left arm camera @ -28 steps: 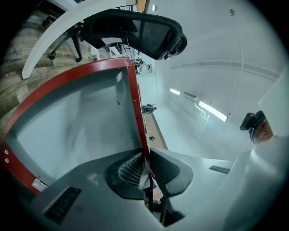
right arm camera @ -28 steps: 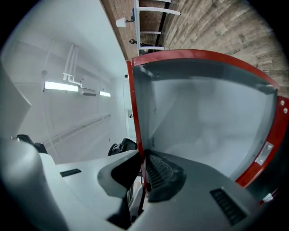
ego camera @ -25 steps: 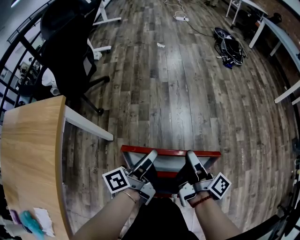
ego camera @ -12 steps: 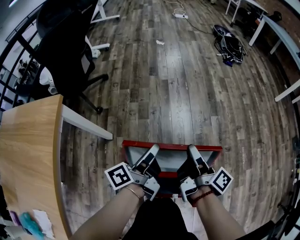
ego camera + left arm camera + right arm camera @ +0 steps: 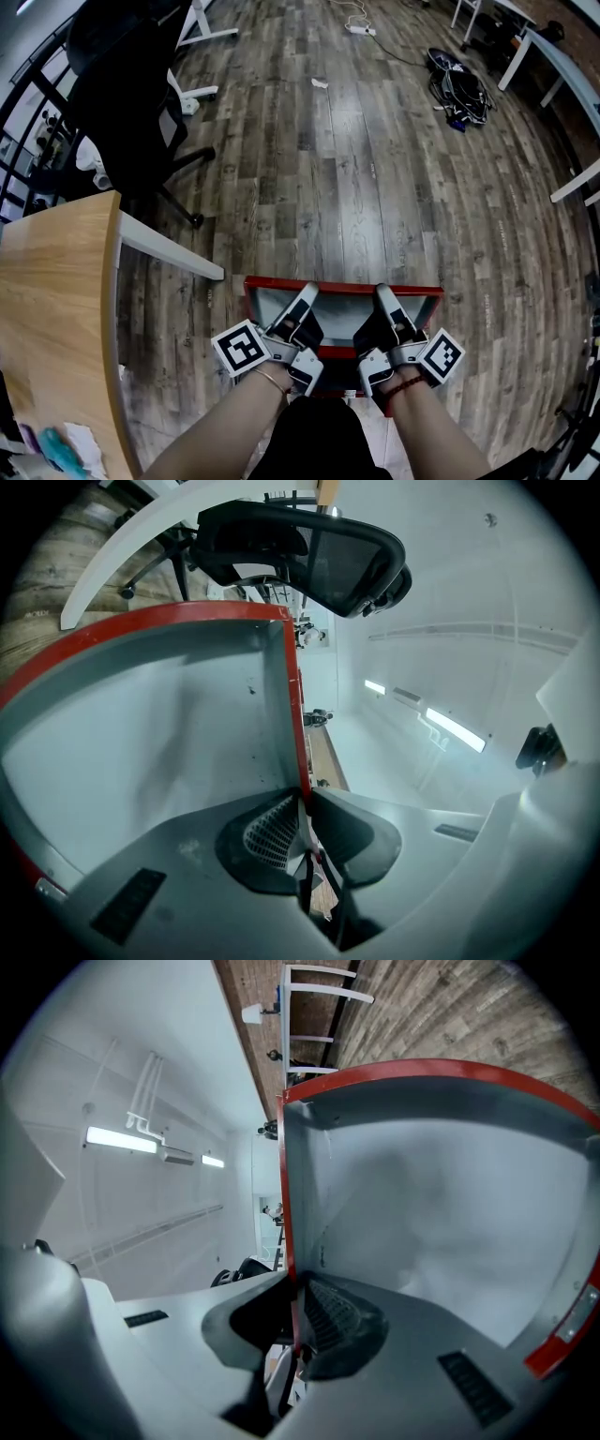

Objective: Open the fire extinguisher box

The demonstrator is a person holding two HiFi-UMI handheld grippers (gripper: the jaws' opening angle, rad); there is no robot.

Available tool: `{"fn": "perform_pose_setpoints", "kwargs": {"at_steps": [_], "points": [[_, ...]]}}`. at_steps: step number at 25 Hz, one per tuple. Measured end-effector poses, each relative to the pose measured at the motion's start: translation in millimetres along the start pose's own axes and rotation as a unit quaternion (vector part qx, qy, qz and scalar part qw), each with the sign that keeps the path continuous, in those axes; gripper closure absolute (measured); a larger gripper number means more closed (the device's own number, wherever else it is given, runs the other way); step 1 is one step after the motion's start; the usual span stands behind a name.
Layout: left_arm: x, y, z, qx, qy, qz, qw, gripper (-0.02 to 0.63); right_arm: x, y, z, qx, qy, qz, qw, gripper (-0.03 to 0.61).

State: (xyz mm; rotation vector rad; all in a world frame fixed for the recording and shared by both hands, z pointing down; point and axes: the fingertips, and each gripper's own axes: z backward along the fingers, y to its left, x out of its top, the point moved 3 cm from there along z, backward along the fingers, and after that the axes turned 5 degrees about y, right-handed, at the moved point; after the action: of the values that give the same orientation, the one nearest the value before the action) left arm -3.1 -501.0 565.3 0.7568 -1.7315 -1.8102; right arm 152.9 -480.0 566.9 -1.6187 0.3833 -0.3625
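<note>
In the head view, the red-rimmed grey metal box lid [image 5: 342, 309] is seen near the person, over the wooden plank floor [image 5: 347, 169], with the left gripper [image 5: 307, 295] and right gripper [image 5: 384, 298] set on it. In the left gripper view, the jaws are clamped on the lid's red edge [image 5: 302, 761]. In the right gripper view, a red edge [image 5: 287, 1241] is likewise pinched.

Bright, even light — fisheye-warped edges.
</note>
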Motion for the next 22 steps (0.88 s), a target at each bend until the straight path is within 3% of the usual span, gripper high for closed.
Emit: {"fn": "perform_pose_setpoints", "kwargs": {"at_steps": [13, 22], "points": [[9.5, 18.5, -11.9, -0.022, -0.025, 0.009, 0.9994, 0.577, 8.8, -18.9, -14.9, 0.018, 0.008, -0.016, 1.0, 0.523], [11.4, 27.8, -17.8, -0.014, -0.031, 0.009, 0.9994, 0.577, 14.5, -27.6, -19.5, 0.03, 0.013, -0.023, 0.999, 0.523]]}}
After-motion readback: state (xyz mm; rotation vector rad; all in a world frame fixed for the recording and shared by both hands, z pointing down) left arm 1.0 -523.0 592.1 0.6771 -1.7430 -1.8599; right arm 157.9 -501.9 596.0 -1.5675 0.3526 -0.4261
